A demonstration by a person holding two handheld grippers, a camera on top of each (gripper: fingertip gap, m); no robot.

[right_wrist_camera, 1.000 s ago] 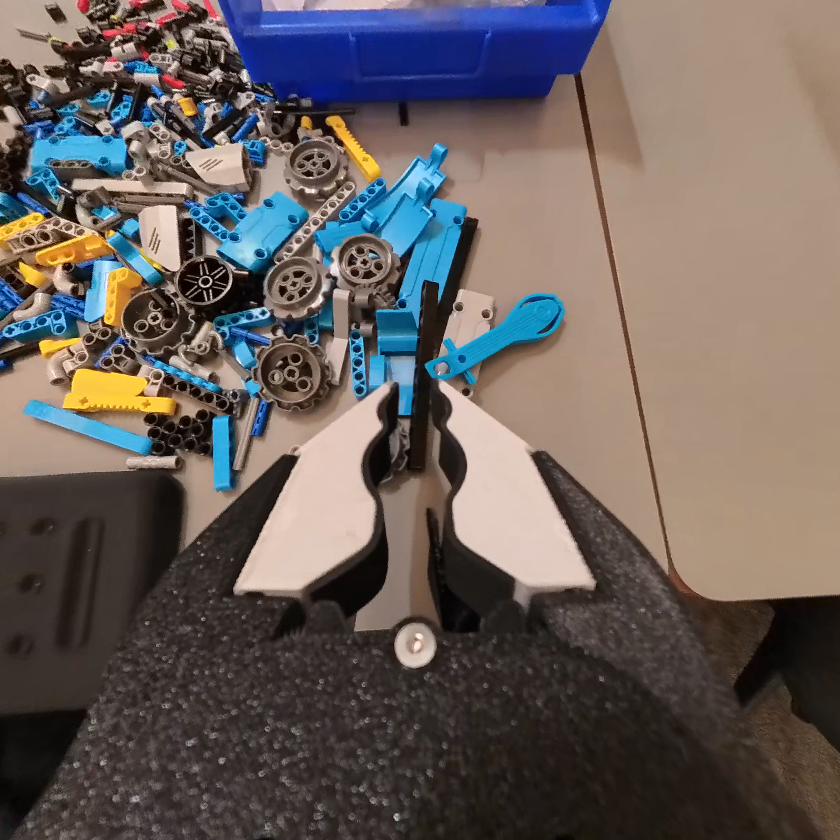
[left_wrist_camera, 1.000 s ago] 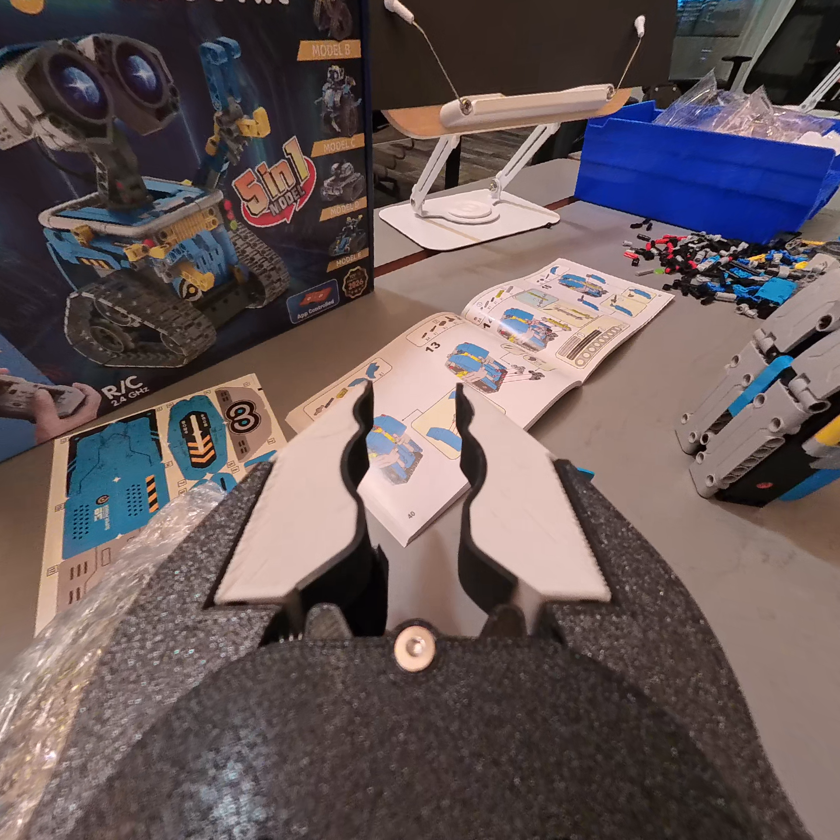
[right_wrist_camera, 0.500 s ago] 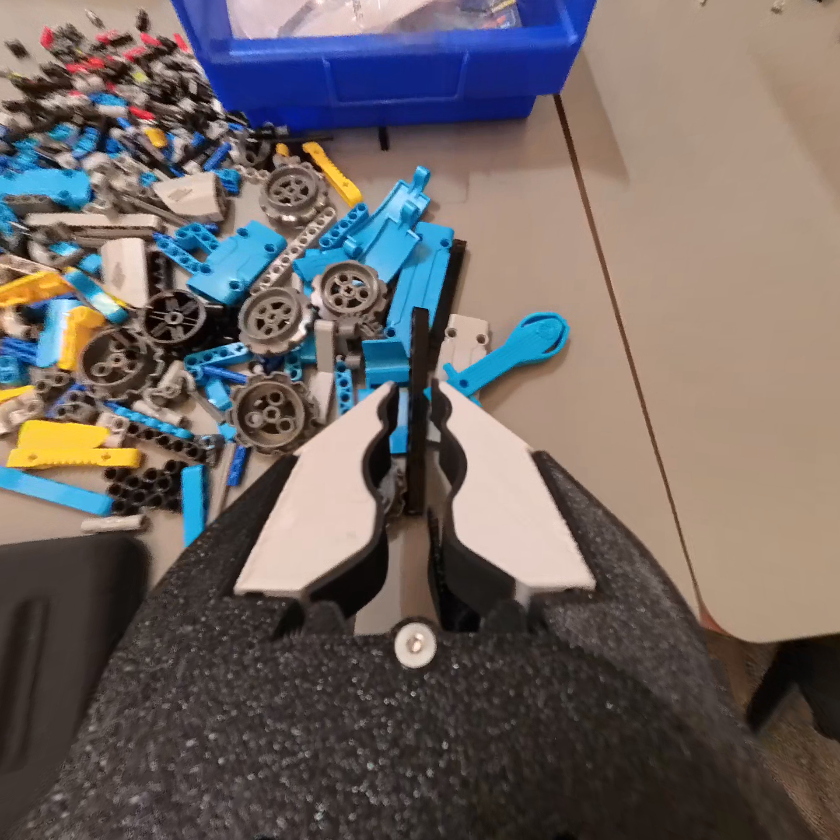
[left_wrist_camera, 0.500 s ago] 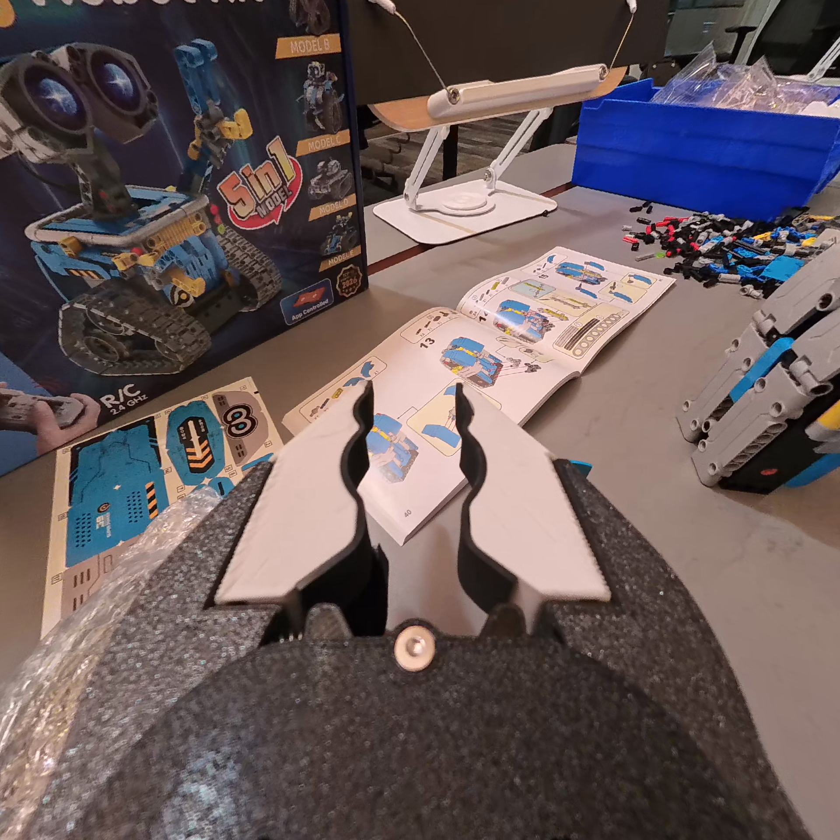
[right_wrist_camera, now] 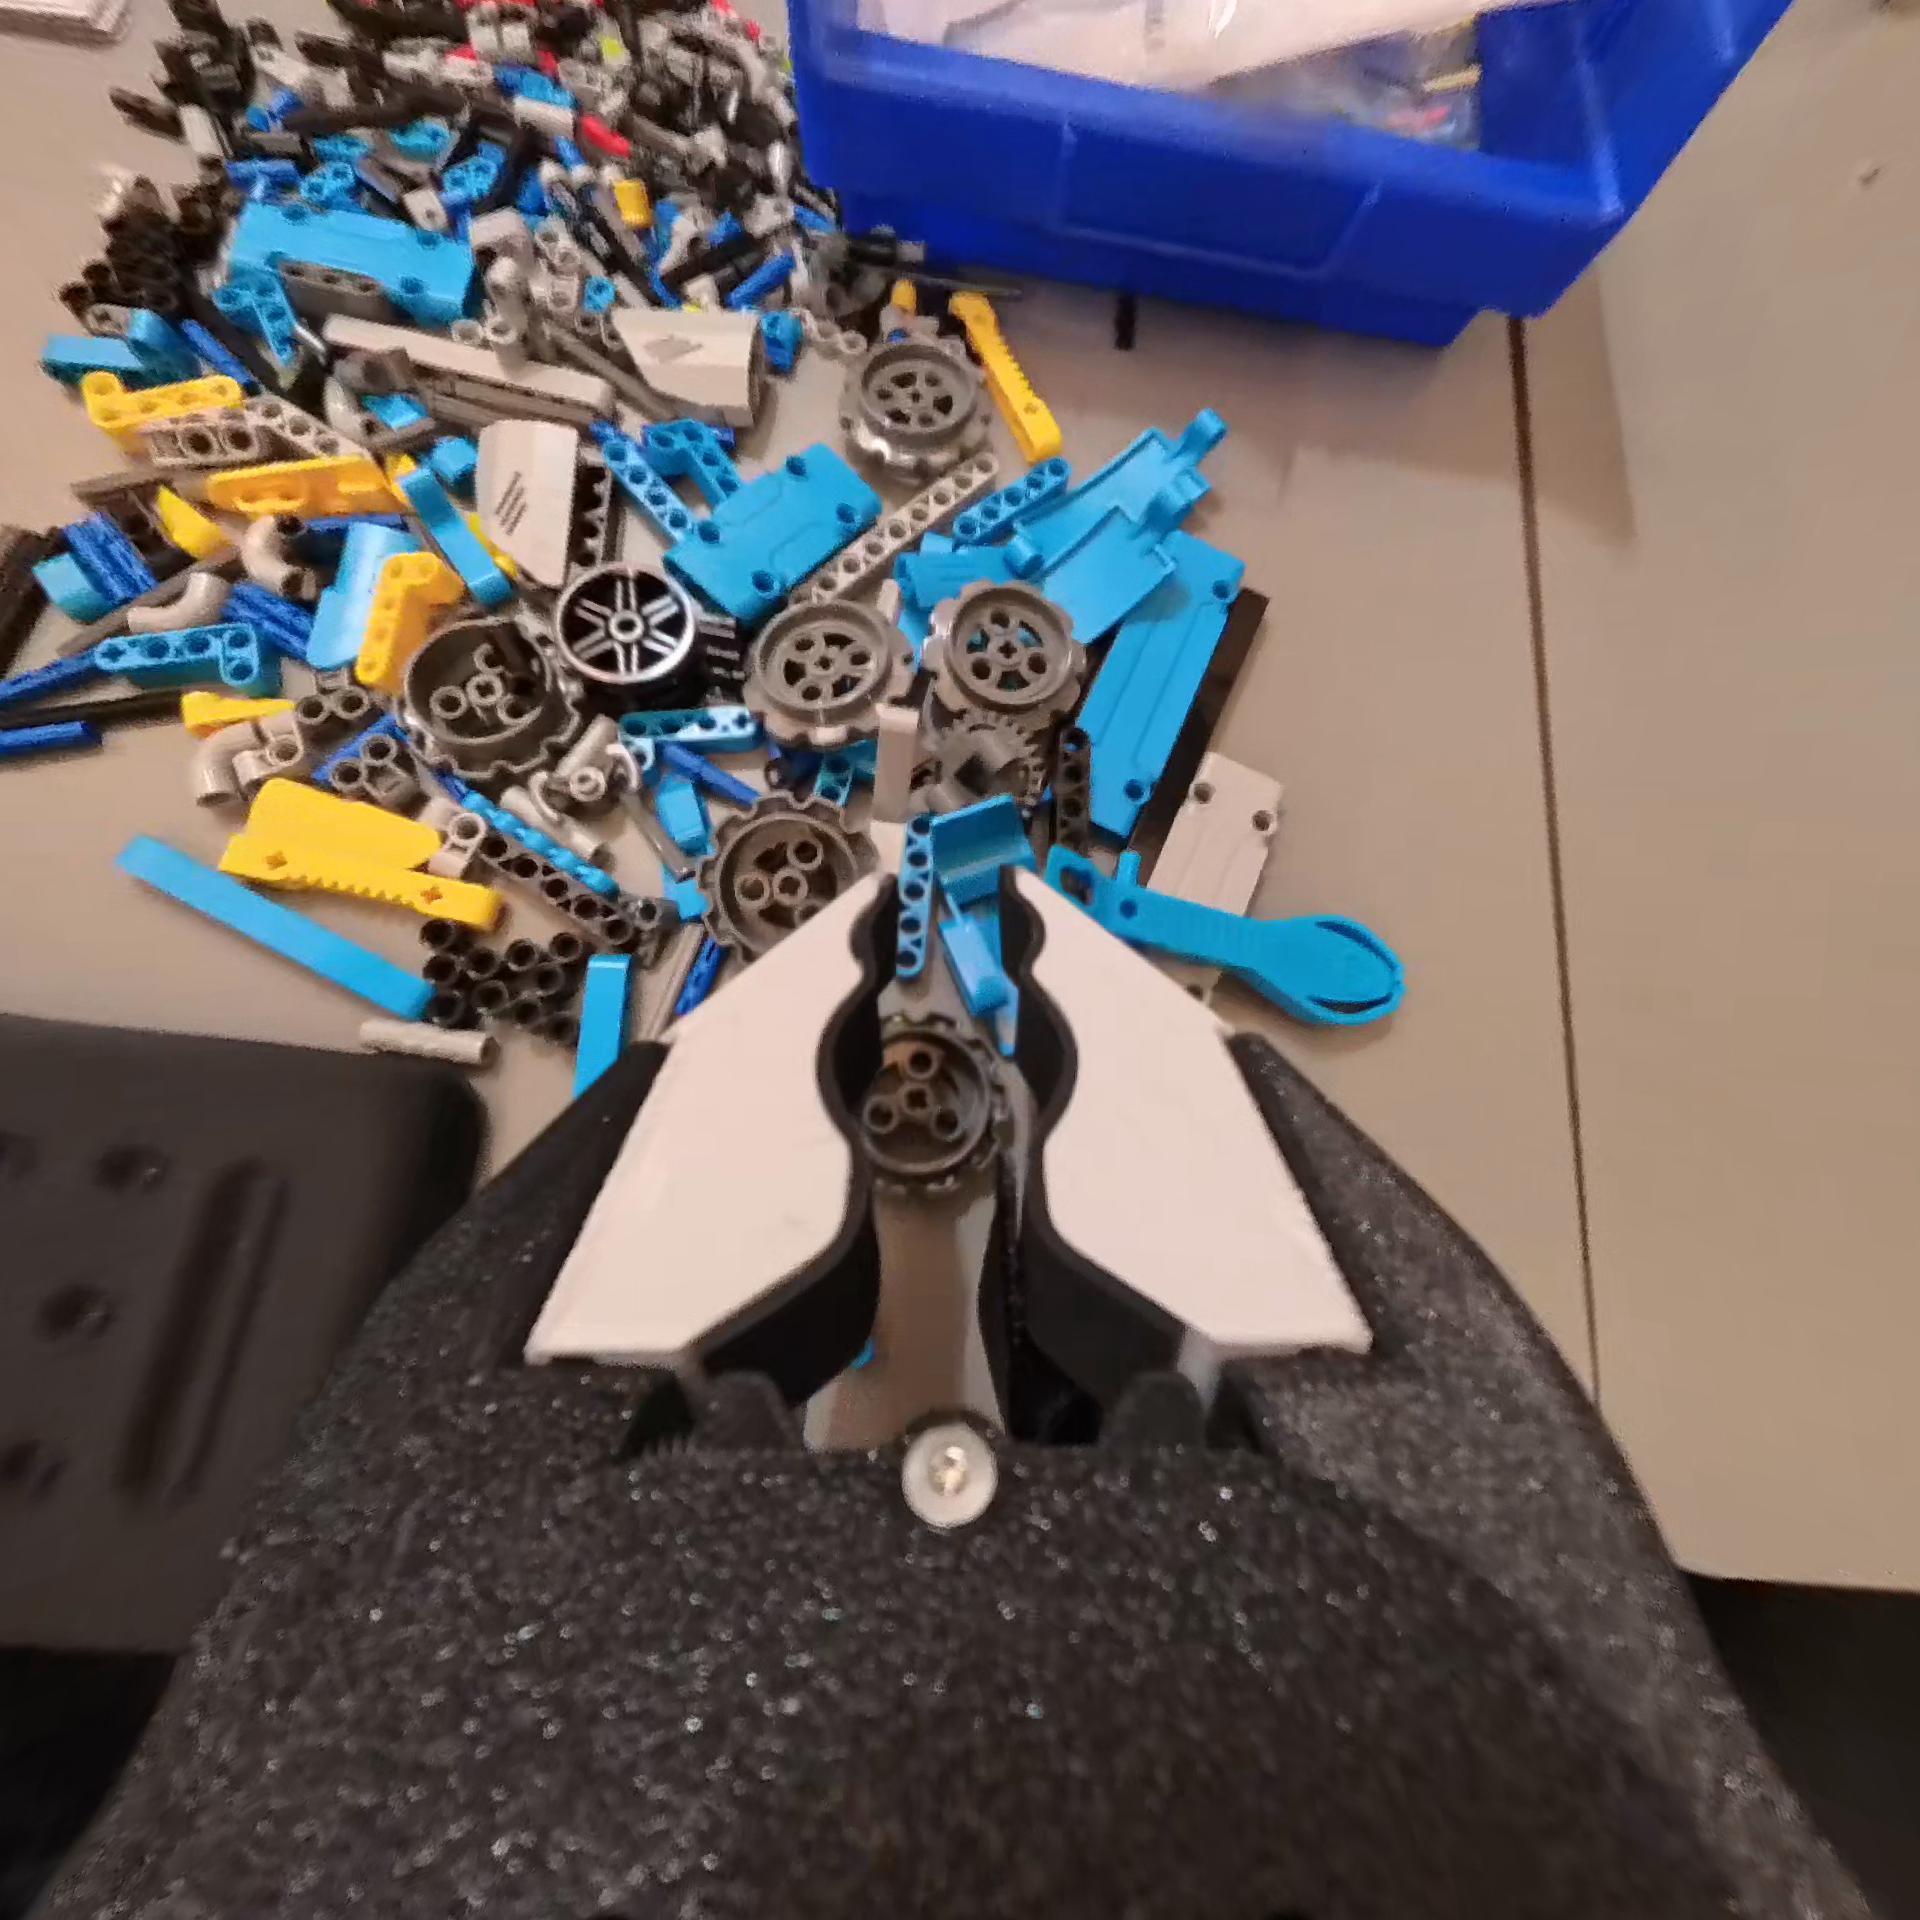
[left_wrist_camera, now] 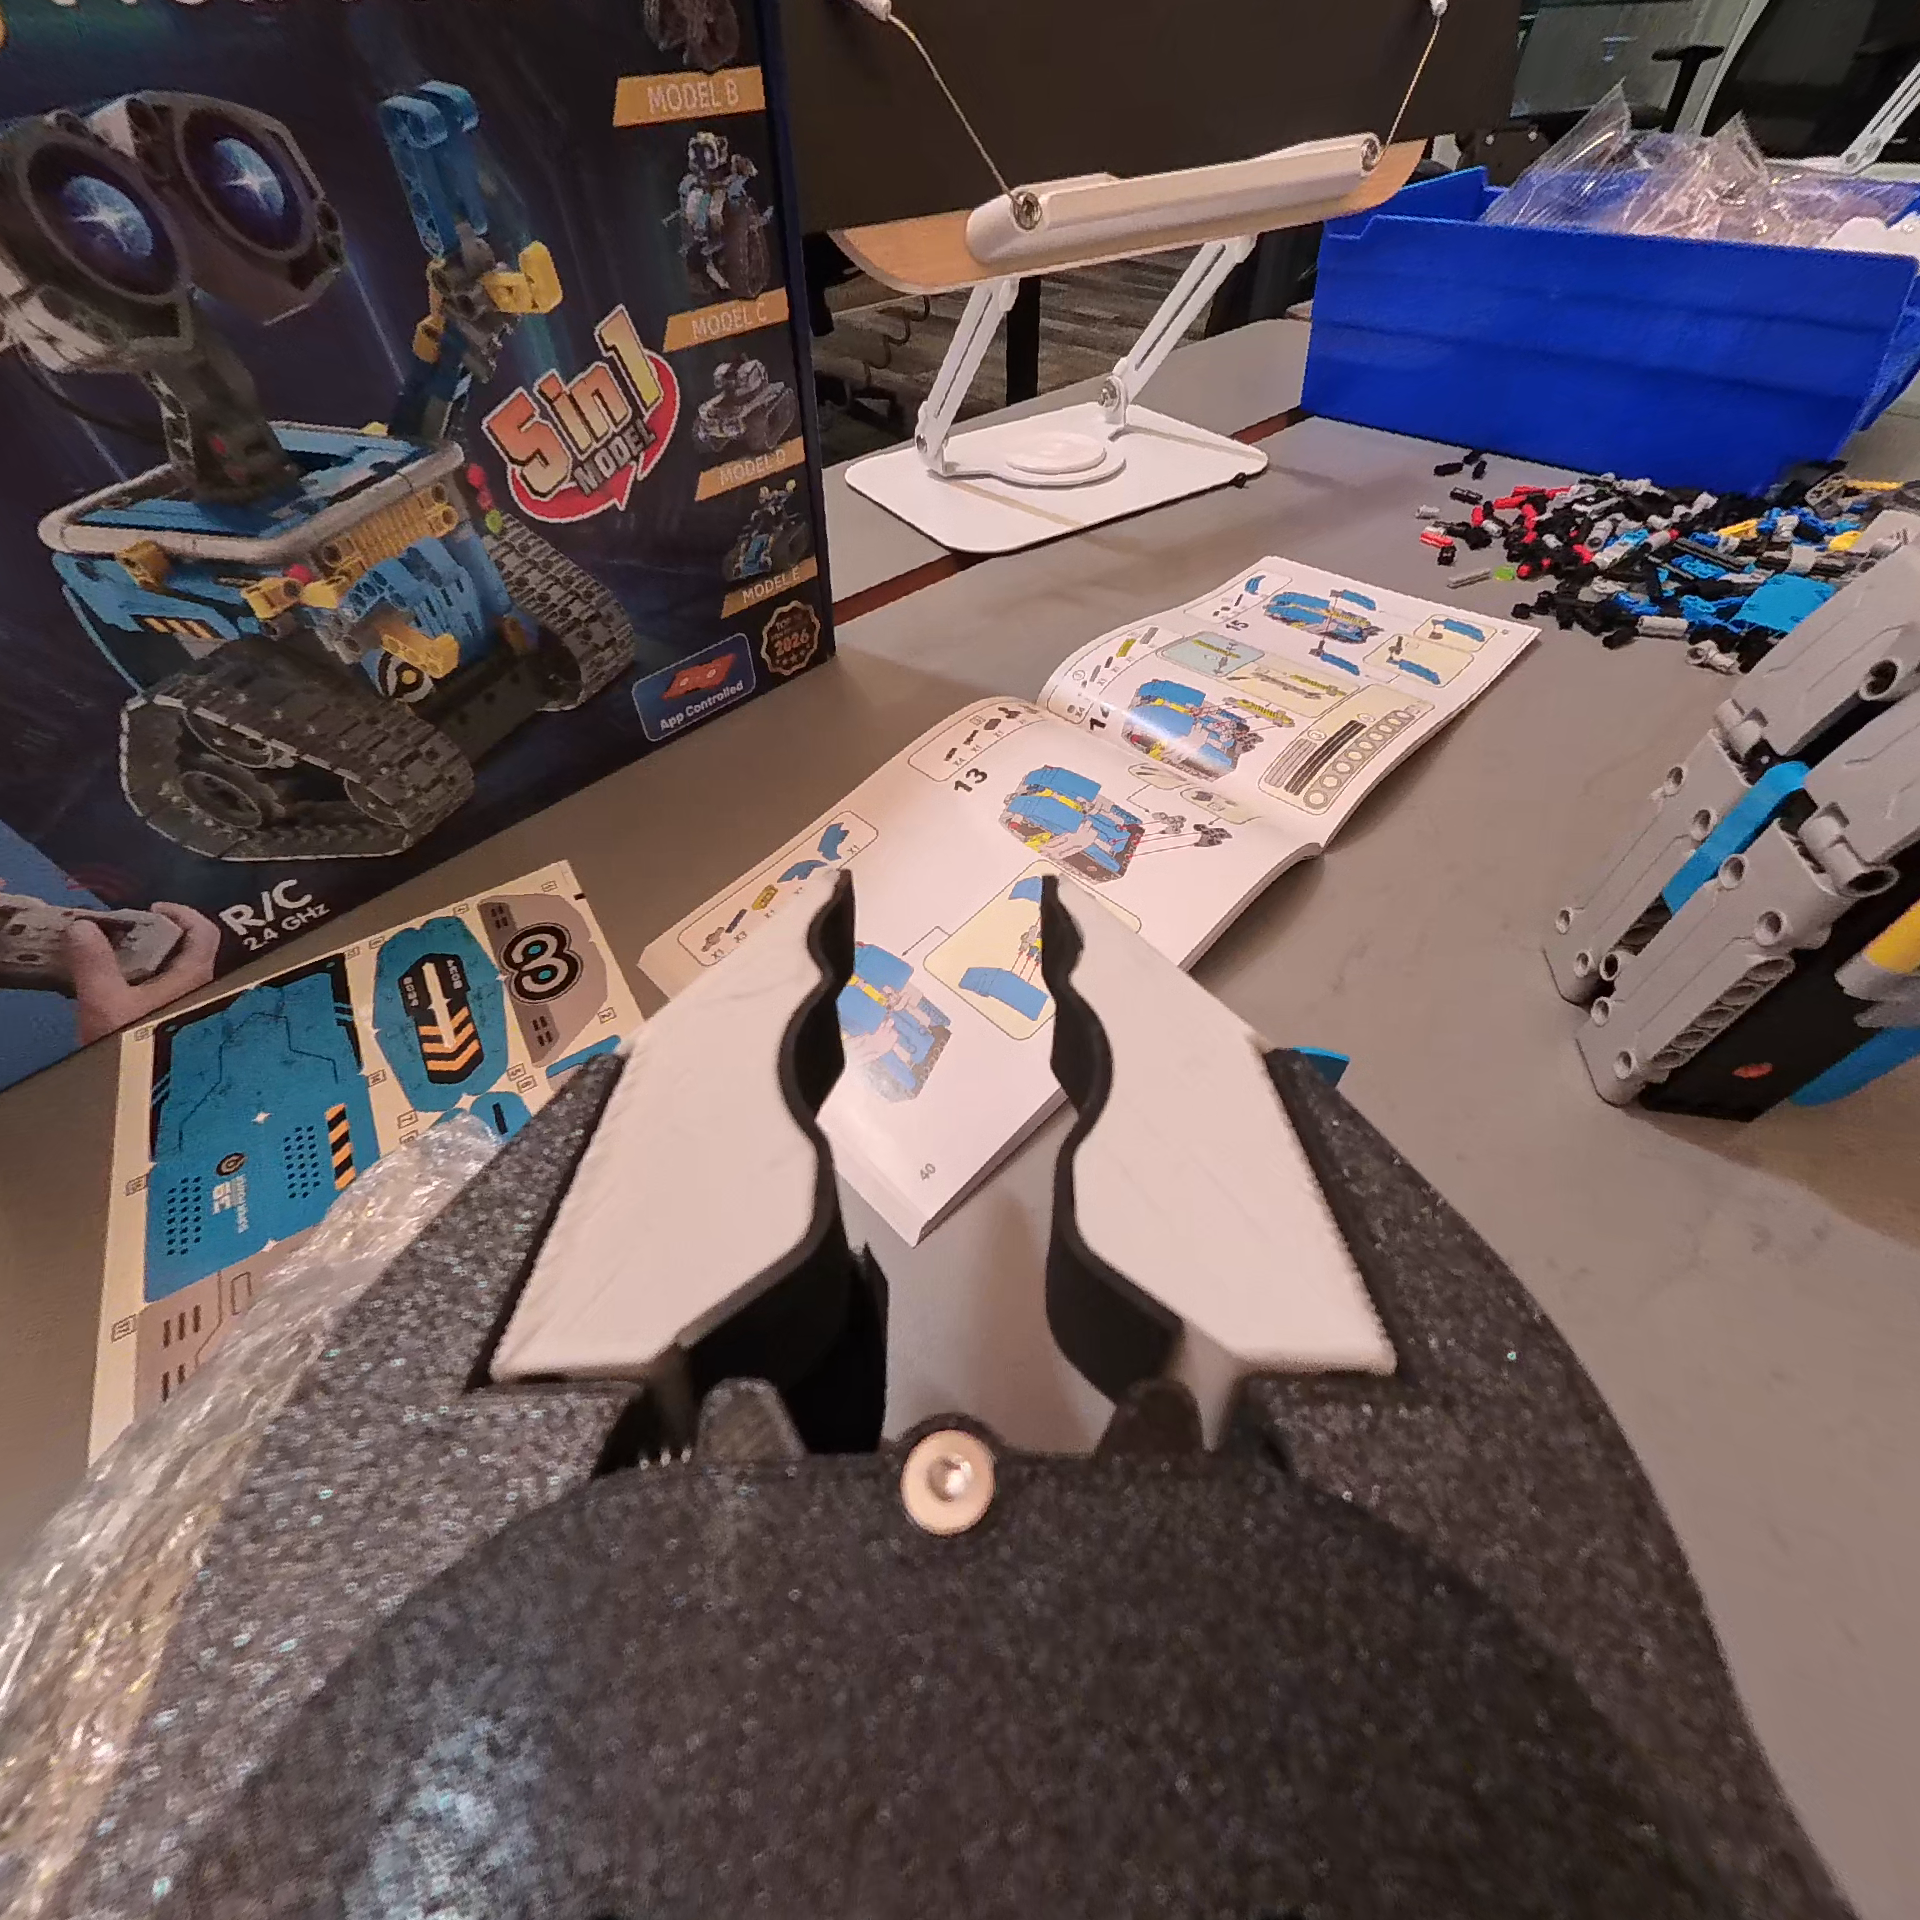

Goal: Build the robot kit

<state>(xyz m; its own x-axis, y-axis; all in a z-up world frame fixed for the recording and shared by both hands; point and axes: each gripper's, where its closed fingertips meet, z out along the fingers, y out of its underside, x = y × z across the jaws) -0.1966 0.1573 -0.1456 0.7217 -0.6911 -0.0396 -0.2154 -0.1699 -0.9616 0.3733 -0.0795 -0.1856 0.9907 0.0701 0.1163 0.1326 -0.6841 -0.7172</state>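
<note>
Foam, black and speckled, wrapped round the left gripper point(left_wrist_camera: 943, 904) across the lower frame of the left wrist view; smooth pale-grey fingers point(left_wrist_camera: 707, 1143) with wavy black inner edges. Spread wide, released, nothing between them. Just beyond the tips, at frame centre, an open instruction booklet point(left_wrist_camera: 1143, 810) of glossy paper, lying flat on the matte grey table point(left_wrist_camera: 1455, 1299), long axis running from lower left to upper right. At left, a flat sticker sheet point(left_wrist_camera: 312, 1091) beside crinkled bubble wrap point(left_wrist_camera: 208, 1382). Upper left: an upright printed toy box point(left_wrist_camera: 364, 416). Top centre: a white hinged stand point(left_wrist_camera: 1049, 468). Upper right: a blue plastic bin point(left_wrist_camera: 1558, 353) with a heap of small parts point(left_wrist_camera: 1662, 561) in front. At the right edge, a grey-and-blue built block point(left_wrist_camera: 1745, 914), studded with round holes.

Same foam and grey fingers on the right gripper point(right_wrist_camera: 948, 883) in the right wrist view, somewhat blurred. Tips close together with a narrow gap. In the rounded pocket behind the tips, a dark grey toothed wheel point(right_wrist_camera: 925, 1101), flat face toward the camera; whether gripped or merely lying below, impossible to tell. Between the tips, a slim blue holed beam point(right_wrist_camera: 914, 894), long axis running up the frame. Just right of the tips, a blue spoon-shaped tool point(right_wrist_camera: 1247, 935), long axis across the frame, round end rightward. Beyond, upper left, a loose pile point(right_wrist_camera: 468, 468) of blue, yellow, grey and black plastic pieces, with a yellow toothed piece point(right_wrist_camera: 343, 852) at its near edge. Upper right: the bin point(right_wrist_camera: 1195, 197). Lower left: a black moulded panel point(right_wrist_camera: 156, 1247).
</note>
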